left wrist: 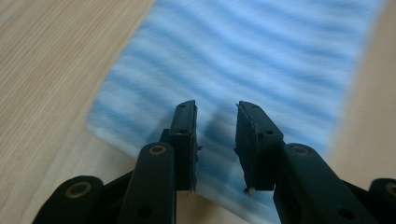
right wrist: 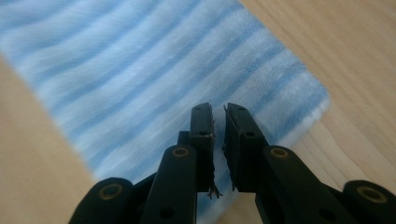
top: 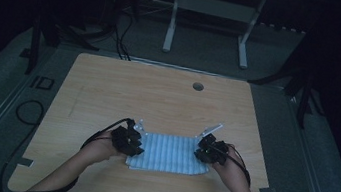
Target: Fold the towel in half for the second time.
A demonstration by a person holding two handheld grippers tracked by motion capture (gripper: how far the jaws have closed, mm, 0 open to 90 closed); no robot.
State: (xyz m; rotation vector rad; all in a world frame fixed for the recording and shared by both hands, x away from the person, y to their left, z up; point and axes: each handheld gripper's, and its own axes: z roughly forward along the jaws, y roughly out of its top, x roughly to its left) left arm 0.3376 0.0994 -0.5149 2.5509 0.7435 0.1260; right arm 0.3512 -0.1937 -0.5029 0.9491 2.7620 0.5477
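A folded cloth [top: 168, 152] with blue and white stripes lies flat on the wooden table [top: 158, 94], near its front edge. My left gripper [top: 139, 149] sits at the cloth's left end. In the left gripper view it [left wrist: 215, 109] is open over the cloth [left wrist: 243, 60], with nothing between its jaws. At the cloth's right end is my right gripper [top: 199, 154]. In the right gripper view its jaws [right wrist: 218, 109] stand a narrow slit apart above the cloth [right wrist: 140, 70], near a corner, and hold nothing.
A round cable hole [top: 198, 86] is set in the table's far side. Behind the table a white desk frame [top: 210, 11] stands on the dark floor. Black cables [top: 30, 111] loop on the floor at the left.
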